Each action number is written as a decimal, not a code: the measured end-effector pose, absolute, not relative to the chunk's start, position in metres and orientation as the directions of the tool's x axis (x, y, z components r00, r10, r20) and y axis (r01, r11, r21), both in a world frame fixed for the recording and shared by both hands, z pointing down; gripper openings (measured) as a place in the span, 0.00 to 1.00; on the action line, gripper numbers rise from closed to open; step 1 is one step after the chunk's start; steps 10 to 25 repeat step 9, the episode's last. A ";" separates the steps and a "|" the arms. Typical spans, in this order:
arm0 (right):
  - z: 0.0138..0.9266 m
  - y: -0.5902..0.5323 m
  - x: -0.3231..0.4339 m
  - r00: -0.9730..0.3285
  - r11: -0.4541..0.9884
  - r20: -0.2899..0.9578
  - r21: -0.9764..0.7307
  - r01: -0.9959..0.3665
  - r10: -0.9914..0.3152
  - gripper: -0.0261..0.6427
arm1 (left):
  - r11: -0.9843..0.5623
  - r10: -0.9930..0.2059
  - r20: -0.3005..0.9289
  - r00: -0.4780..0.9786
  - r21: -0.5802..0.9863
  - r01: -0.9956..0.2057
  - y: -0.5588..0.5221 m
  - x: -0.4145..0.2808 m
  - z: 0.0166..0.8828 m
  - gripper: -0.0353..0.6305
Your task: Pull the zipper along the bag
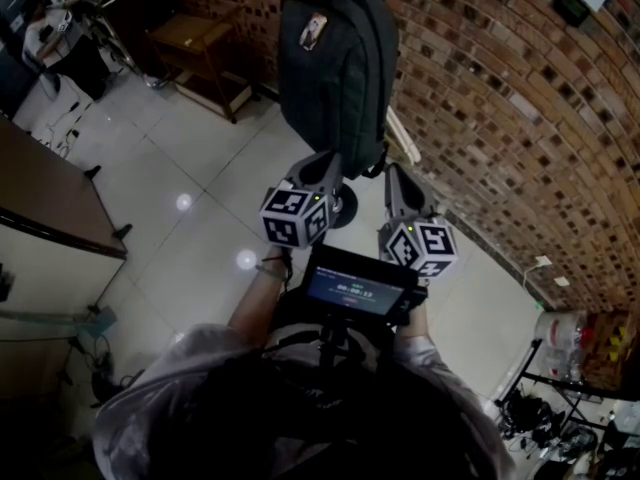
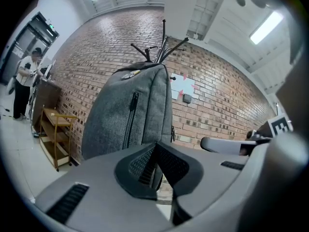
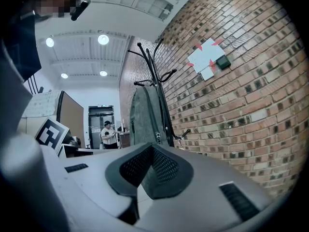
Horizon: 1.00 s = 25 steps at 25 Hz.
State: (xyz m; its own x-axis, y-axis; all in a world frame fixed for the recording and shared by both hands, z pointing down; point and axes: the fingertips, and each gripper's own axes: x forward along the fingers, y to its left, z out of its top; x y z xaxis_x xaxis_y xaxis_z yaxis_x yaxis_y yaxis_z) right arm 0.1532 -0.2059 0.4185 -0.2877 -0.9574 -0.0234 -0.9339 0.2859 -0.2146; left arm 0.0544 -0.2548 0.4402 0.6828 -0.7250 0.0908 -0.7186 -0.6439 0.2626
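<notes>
A dark grey backpack (image 1: pixel 335 63) hangs on a black coat stand against the brick wall. In the left gripper view the backpack (image 2: pixel 130 115) faces me, and its front zipper (image 2: pixel 131 122) runs vertically. In the right gripper view I see the backpack (image 3: pixel 145 115) side-on. My left gripper (image 1: pixel 328 165) is held just short of the bag's bottom edge, jaws shut with nothing between them. The left gripper (image 2: pixel 155 146) points at the bag's lower part. My right gripper (image 1: pixel 394 176) is beside it, right of the bag, also shut and empty. The right gripper (image 3: pixel 152 149) points past the bag.
The stand's round base (image 1: pixel 345 208) sits on the tiled floor under the bag. A wooden shelf (image 1: pixel 200 53) stands left of it and a desk (image 1: pixel 50 208) at far left. The brick wall (image 1: pixel 520 138) runs along the right. A person (image 2: pixel 24 81) stands far off.
</notes>
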 end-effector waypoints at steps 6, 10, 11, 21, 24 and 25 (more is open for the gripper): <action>0.423 -0.205 0.151 -0.288 0.285 -0.019 -0.218 -0.933 -0.957 0.04 | -0.650 -0.718 0.098 0.690 0.260 -0.714 -0.254 0.056 0.444 0.06; 0.426 -0.205 0.149 -0.290 0.287 -0.020 -0.216 -0.933 -0.957 0.04 | -0.653 -0.715 0.098 0.692 0.261 -0.711 -0.254 0.054 0.445 0.06; 0.426 -0.205 0.149 -0.290 0.287 -0.020 -0.216 -0.933 -0.957 0.04 | -0.653 -0.715 0.098 0.692 0.261 -0.711 -0.254 0.054 0.445 0.06; 0.426 -0.205 0.149 -0.290 0.287 -0.020 -0.216 -0.933 -0.957 0.04 | -0.653 -0.715 0.098 0.692 0.261 -0.711 -0.254 0.054 0.445 0.06; 0.426 -0.205 0.149 -0.290 0.287 -0.020 -0.216 -0.933 -0.957 0.04 | -0.653 -0.715 0.098 0.692 0.261 -0.711 -0.254 0.054 0.445 0.06; 0.426 -0.205 0.149 -0.290 0.287 -0.020 -0.216 -0.933 -0.957 0.04 | -0.653 -0.715 0.098 0.692 0.261 -0.711 -0.254 0.054 0.445 0.06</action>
